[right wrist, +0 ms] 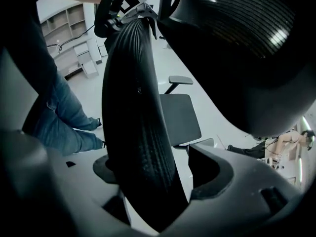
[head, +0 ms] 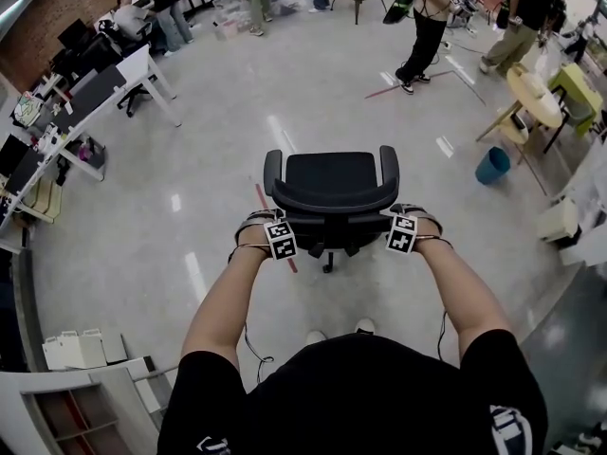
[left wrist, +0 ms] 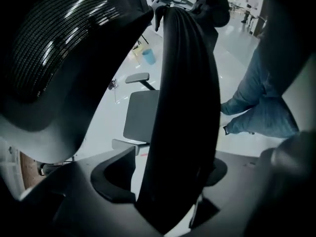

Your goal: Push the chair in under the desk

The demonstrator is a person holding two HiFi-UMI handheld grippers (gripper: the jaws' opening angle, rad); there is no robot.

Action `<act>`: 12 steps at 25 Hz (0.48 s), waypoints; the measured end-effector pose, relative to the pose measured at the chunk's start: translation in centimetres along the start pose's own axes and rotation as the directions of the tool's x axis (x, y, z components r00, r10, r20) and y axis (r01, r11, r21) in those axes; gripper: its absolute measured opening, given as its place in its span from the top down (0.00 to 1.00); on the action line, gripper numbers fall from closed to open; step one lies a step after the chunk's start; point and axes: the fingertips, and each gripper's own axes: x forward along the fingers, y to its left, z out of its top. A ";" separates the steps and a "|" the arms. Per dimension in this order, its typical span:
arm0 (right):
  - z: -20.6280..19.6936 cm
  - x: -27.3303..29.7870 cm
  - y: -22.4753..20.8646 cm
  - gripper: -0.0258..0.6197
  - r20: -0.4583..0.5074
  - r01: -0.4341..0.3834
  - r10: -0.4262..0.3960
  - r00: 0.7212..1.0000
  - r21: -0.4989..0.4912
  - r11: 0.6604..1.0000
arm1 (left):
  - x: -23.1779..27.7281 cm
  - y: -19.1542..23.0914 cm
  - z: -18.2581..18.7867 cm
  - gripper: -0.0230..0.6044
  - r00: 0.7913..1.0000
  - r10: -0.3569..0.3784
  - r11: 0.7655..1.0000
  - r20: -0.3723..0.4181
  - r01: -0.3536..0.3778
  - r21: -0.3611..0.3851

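Head view, nearest first: left gripper (head: 282, 227) and right gripper (head: 398, 224) set at the two ends of the backrest (head: 332, 200), both released, jaws spread wide with the backrest's edge standing between them, not clamped. Confirmed in the left gripper view and right gripper view, where the dark edge (left wrist: 185, 107) (right wrist: 136, 107) fills the gap loosely. Hence the main risk: with nothing pinched, any shove bears on one jaw a side only, so may slip off the rim or set the chair (head: 332, 173) swivelling or veering off line. Chair out on open floor, well apart from any desk; nearest desk (head: 128, 69) far off at the left, possibly the target, though hard to say. More trouble on the way: bucket (head: 492, 165) to the right, people (head: 424, 27) crossing beyond. Hidden: chair's base, nearly all tucked under the seat, so wheel direction unknown. Gripper views mostly blocked by backrest and gripper bodies, no desk visible there.
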 end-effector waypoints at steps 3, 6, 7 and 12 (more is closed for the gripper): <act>-0.1 0.1 -0.3 0.43 -0.009 0.005 -0.005 1.000 0.002 1.000 | 0.0 0.5 0.1 0.45 1.000 0.019 1.000 -0.001 -0.019 0.003; -0.3 0.1 0.0 0.44 -0.012 0.006 -0.006 1.000 -0.008 1.000 | 0.0 0.3 0.1 0.49 1.000 0.029 0.999 0.002 -0.029 0.013; -0.3 0.2 0.2 0.45 -0.014 0.008 -0.008 1.000 -0.013 1.000 | 0.0 0.1 0.1 0.50 1.000 0.031 0.999 0.000 -0.031 0.015; 0.0 0.1 -0.1 0.48 -0.010 0.023 -0.024 1.000 -0.031 0.999 | -0.2 0.4 -0.2 0.53 0.999 0.033 0.999 -0.007 -0.033 0.028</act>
